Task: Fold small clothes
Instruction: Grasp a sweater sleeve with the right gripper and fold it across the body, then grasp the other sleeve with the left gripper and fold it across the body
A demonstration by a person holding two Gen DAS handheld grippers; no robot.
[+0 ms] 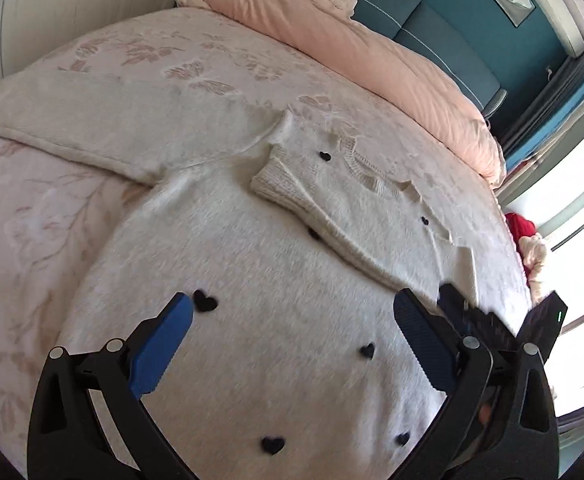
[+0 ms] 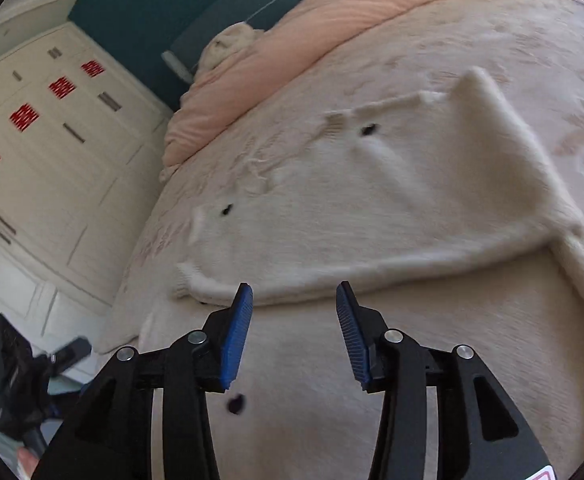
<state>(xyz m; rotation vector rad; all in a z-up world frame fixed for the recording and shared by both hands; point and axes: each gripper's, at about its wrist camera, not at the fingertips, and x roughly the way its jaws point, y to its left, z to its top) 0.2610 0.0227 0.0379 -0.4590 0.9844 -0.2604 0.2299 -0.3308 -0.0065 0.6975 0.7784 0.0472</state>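
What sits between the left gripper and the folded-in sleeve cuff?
Left wrist view: only the sweater's own fuzzy front, with a black heart near the left gripper. Nothing else lies before the cuff.

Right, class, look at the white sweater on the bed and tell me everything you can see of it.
The white sweater is fuzzy and soft-looking, dotted with small black hearts, with a ribbed collar. It lies flat, spread on the pink patterned bedspread. One sleeve stretches straight out to the side; the other sleeve is already folded across the chest, ribbed cuff uppermost. Both grippers hover open above it; neither touches it.
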